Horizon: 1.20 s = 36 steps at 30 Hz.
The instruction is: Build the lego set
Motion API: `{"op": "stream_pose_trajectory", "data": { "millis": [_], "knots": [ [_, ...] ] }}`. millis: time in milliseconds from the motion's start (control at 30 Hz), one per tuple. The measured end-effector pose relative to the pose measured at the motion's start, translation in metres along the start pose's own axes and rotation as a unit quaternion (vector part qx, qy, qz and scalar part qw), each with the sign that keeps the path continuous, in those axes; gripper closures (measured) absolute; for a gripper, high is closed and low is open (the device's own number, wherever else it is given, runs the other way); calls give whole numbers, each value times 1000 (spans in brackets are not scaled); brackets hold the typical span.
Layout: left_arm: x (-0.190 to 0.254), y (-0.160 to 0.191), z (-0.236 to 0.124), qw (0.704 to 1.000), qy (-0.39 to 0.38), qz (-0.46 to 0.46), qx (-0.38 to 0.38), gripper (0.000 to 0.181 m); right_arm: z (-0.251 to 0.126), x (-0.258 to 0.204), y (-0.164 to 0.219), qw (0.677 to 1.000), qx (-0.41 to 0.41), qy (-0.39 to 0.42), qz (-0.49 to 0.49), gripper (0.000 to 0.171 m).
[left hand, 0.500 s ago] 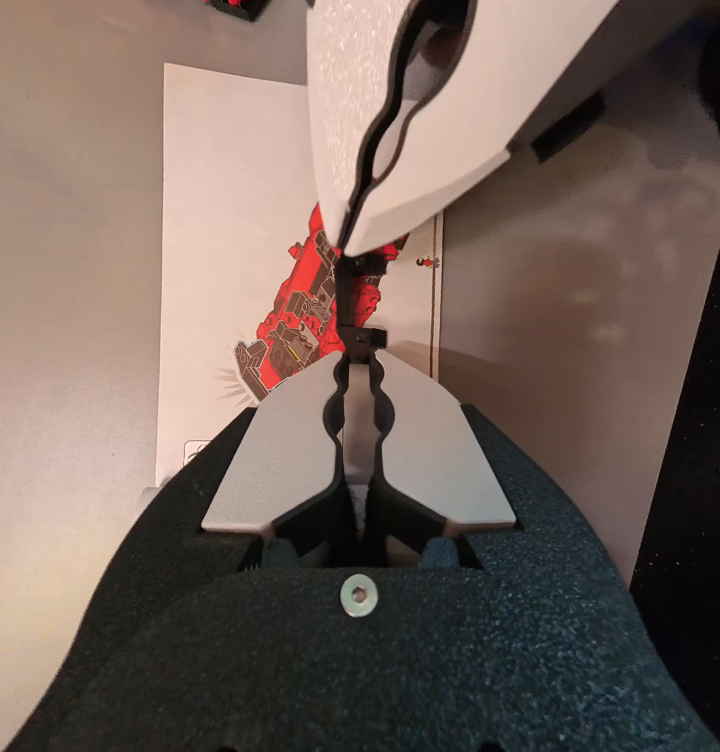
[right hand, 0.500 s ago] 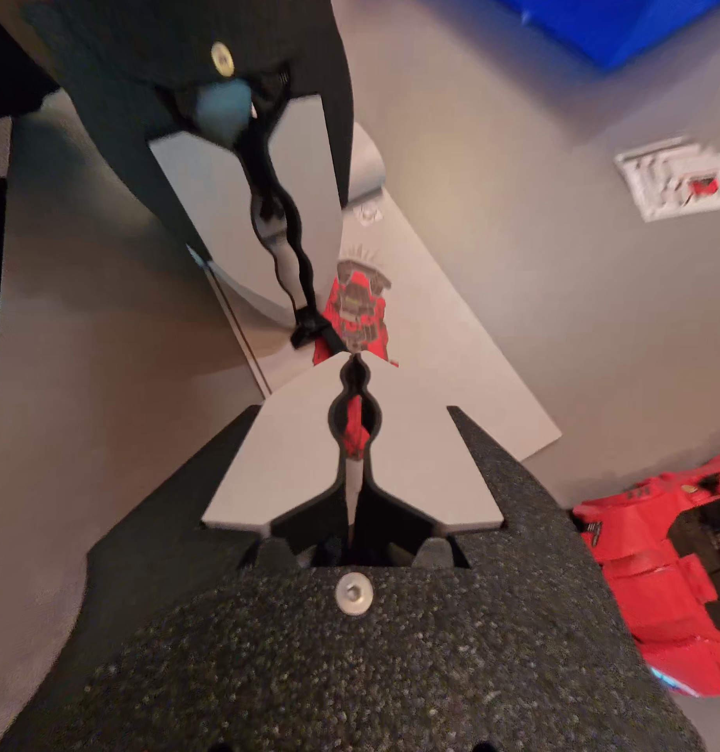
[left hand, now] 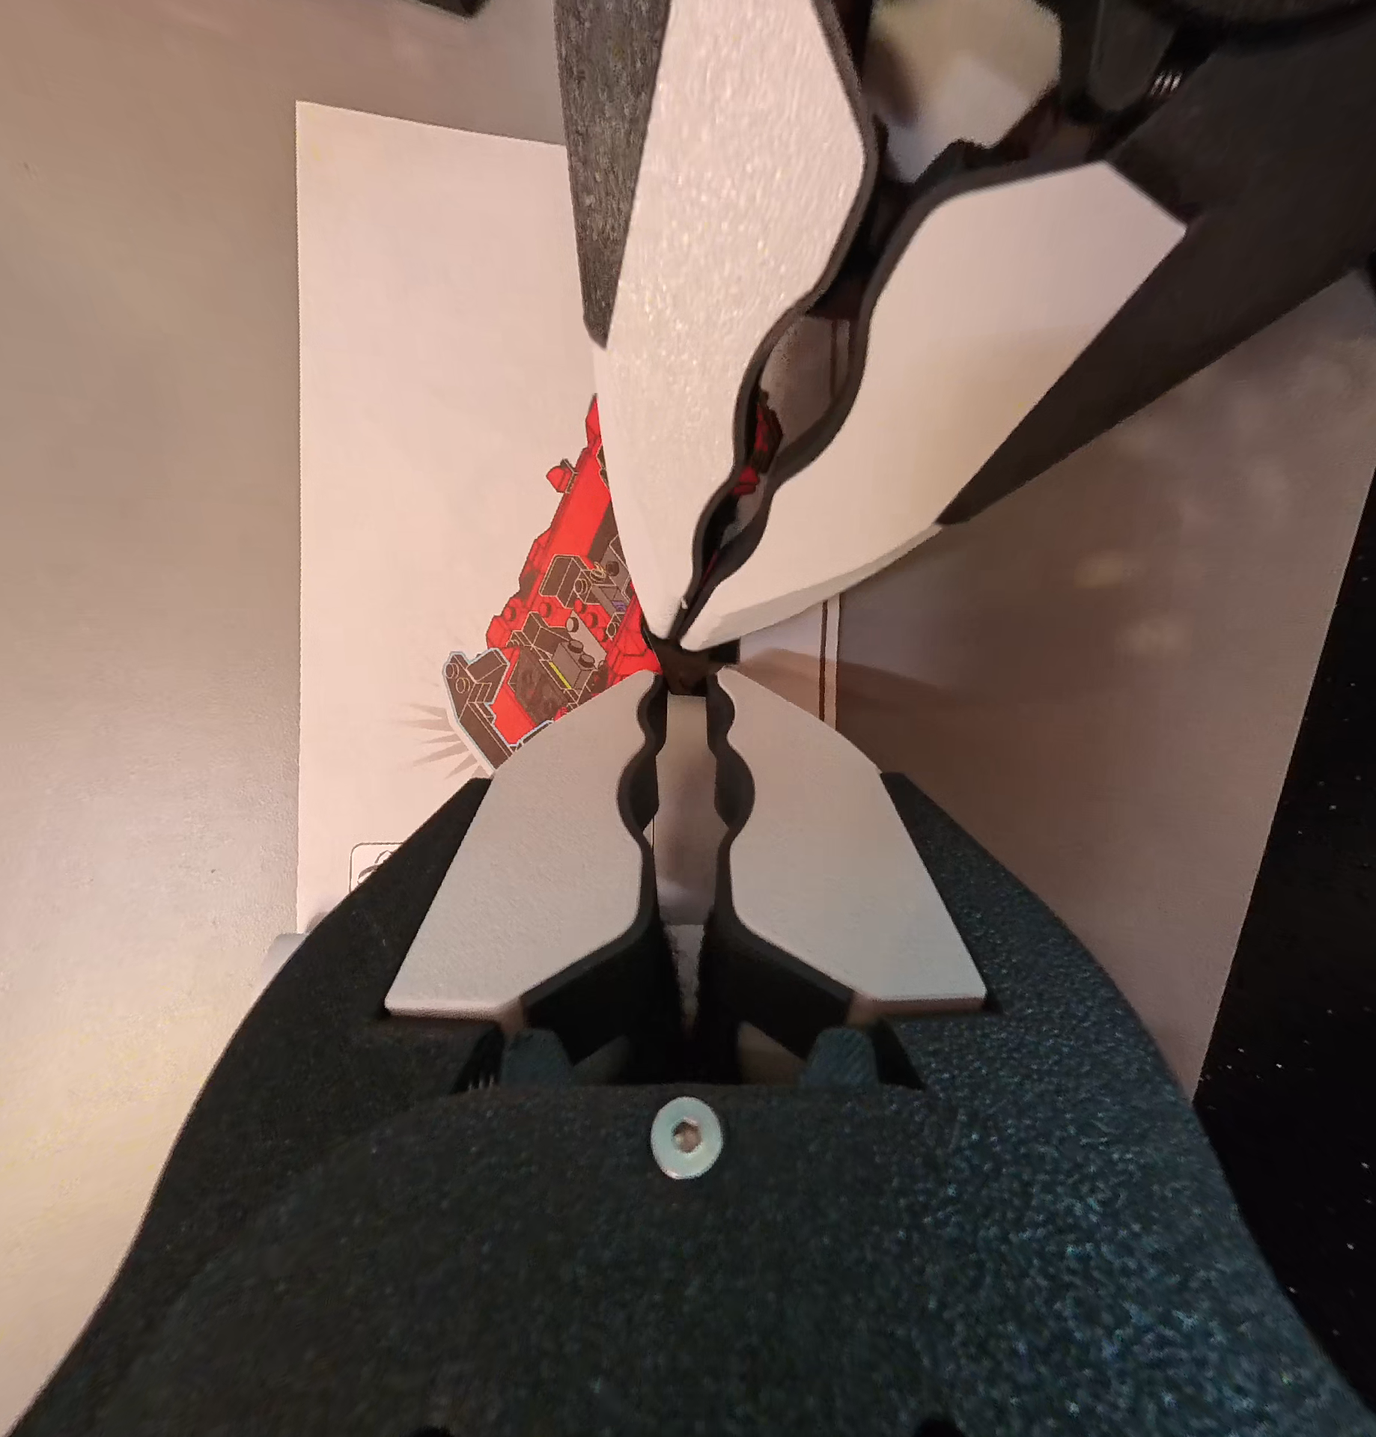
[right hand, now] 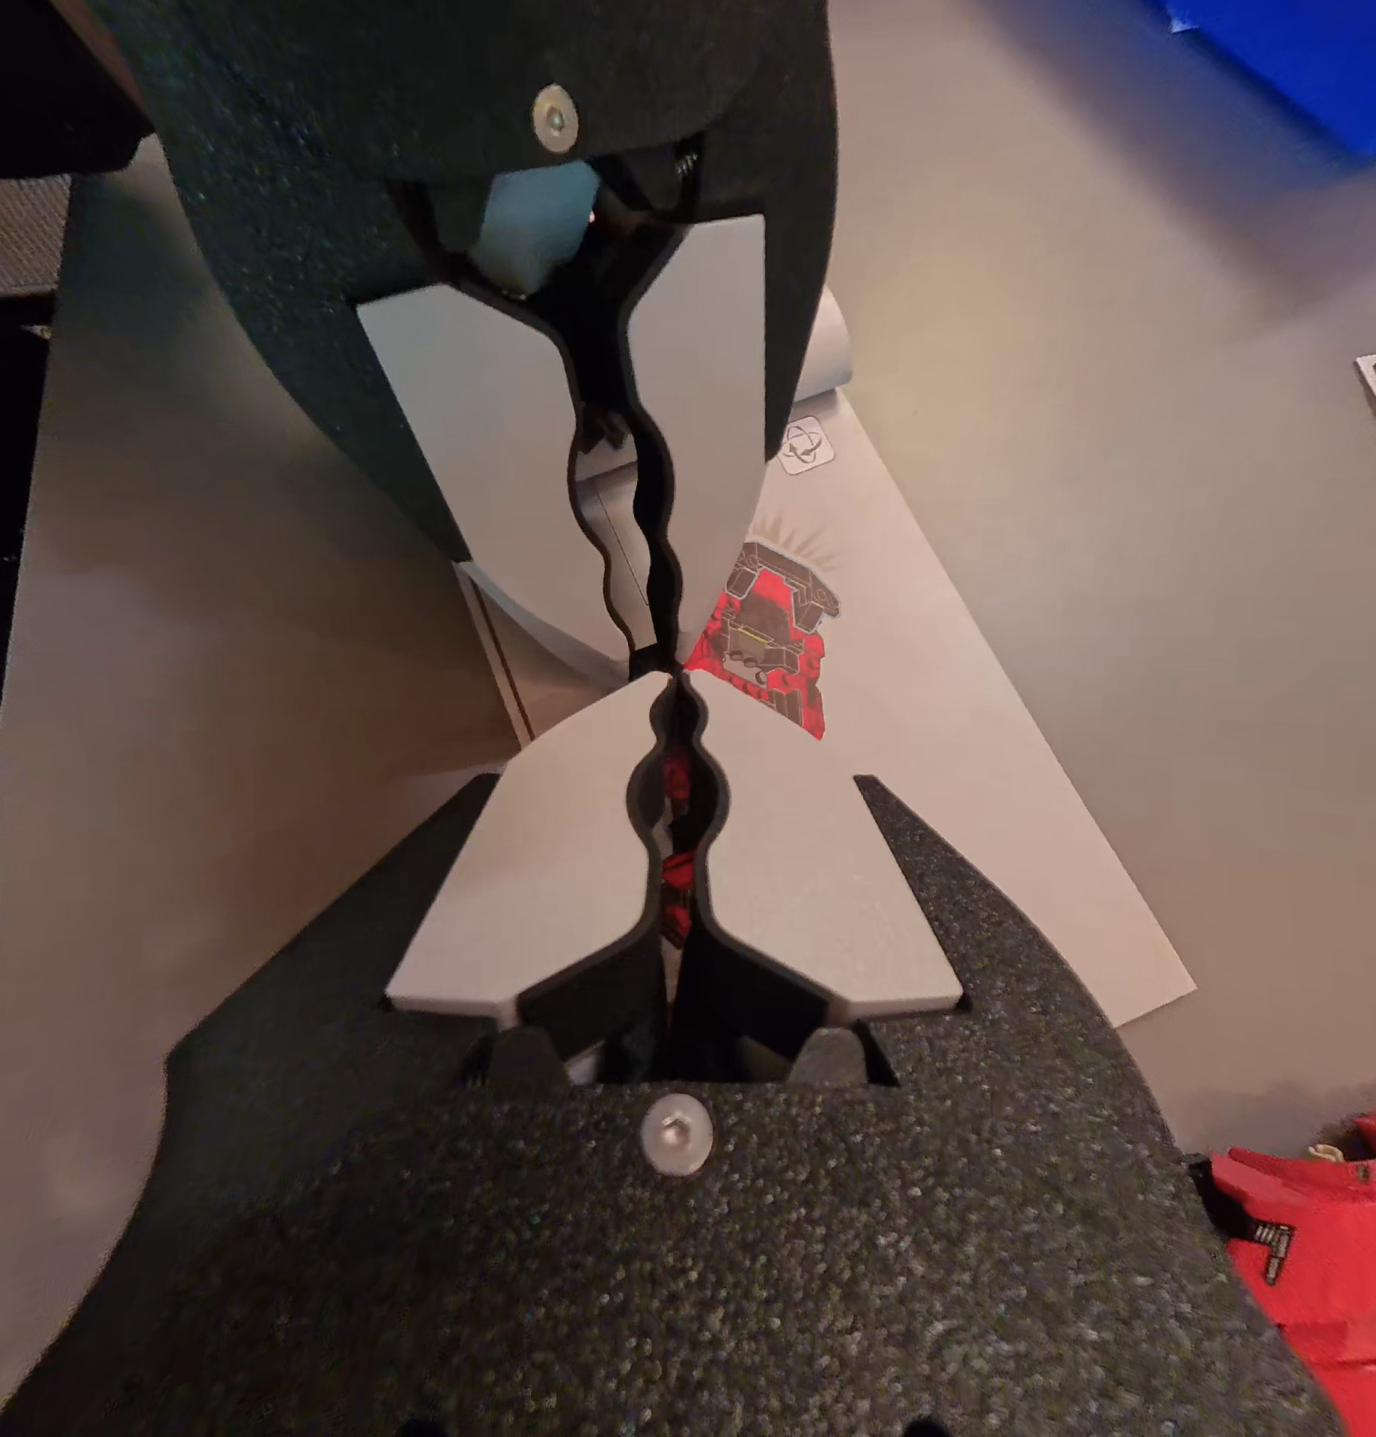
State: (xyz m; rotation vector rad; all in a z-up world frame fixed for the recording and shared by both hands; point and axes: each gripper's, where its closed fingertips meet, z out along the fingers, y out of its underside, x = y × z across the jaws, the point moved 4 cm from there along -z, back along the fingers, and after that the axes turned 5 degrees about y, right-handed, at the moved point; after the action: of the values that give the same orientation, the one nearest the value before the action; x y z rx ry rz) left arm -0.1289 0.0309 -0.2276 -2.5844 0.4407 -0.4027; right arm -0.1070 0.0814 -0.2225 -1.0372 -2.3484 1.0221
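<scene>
On the grey table (right hand: 1058, 389) lies the white instruction sheet (left hand: 436, 389) with a red model drawing. Above it the left gripper (left hand: 685, 684) and the right gripper (right hand: 679, 684) meet tip to tip. Both are closed on one small black lego piece (left hand: 681, 665) between them; its shape is hard to see.

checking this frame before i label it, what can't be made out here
- Small black piece, left wrist view: pinched where the two grippers' tips meet; its shape is hidden by them.
- Instruction sheet, both views: the red model drawing is partly covered by the right gripper and left gripper.
- Red lego model, right wrist view: cut off by the right and bottom edges.
- Blue object, right wrist view: cut off at the top corner, kind unclear.
</scene>
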Motion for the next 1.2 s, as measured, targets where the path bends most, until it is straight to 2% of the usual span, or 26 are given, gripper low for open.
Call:
{"op": "stream_pose_trajectory", "data": {
  "millis": [567, 1200],
  "knots": [
    [-1, 0, 0, 1000, 17, -1, -7, 172, 1, -3, 0, 1000, -5, 3, -11, 171],
    [1, 7, -15, 1000, 12, 4, 8, 177, 1, -5, -2, 997, -71, 35, -18, 171]
  ]
}}
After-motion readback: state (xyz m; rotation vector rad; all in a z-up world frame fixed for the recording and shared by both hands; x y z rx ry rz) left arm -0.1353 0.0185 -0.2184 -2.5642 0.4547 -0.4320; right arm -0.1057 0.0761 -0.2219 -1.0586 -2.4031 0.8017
